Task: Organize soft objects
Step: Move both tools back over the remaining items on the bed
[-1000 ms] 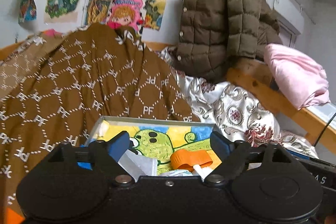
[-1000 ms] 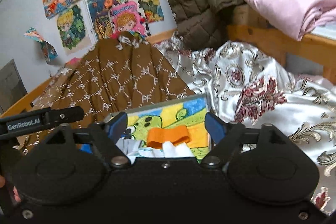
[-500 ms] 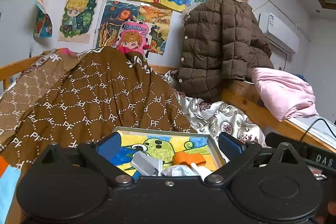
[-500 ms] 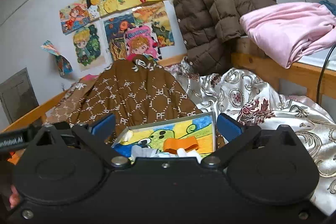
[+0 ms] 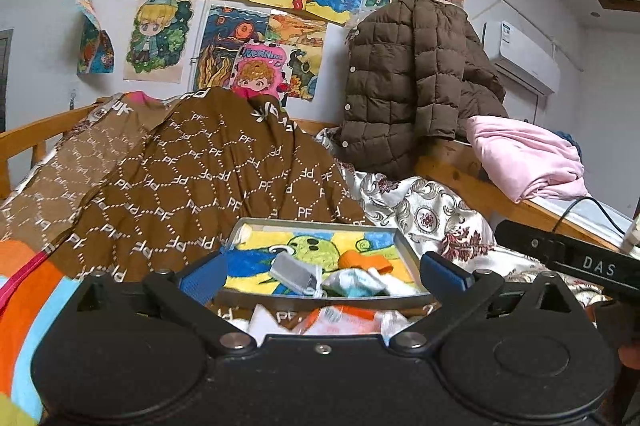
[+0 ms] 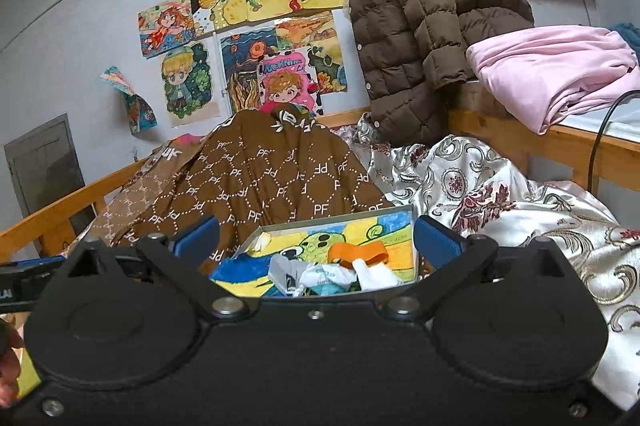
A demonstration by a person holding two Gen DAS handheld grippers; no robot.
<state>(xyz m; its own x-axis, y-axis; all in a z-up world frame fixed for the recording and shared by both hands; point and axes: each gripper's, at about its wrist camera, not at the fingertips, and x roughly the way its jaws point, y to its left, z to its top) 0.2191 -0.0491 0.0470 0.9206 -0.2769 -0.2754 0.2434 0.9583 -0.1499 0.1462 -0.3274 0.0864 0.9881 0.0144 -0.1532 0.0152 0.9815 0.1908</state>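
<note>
Judging progress: bed messy, brown quilt heaped, unfolded. Shallow box before it already holds small soft pieces: grey pouch, orange band, white sock. More pieces lie outside near edge. Left tool and right tool both spread wide, holding nothing.

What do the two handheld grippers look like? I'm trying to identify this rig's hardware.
Both are matte black. The left gripper and right gripper each have a wide body with two round raised discs, silver screws, angled black linkage arms and blue finger pads. In the left wrist view, a black bar on the right reads "DAS" in white, with a black cable behind it.
</note>
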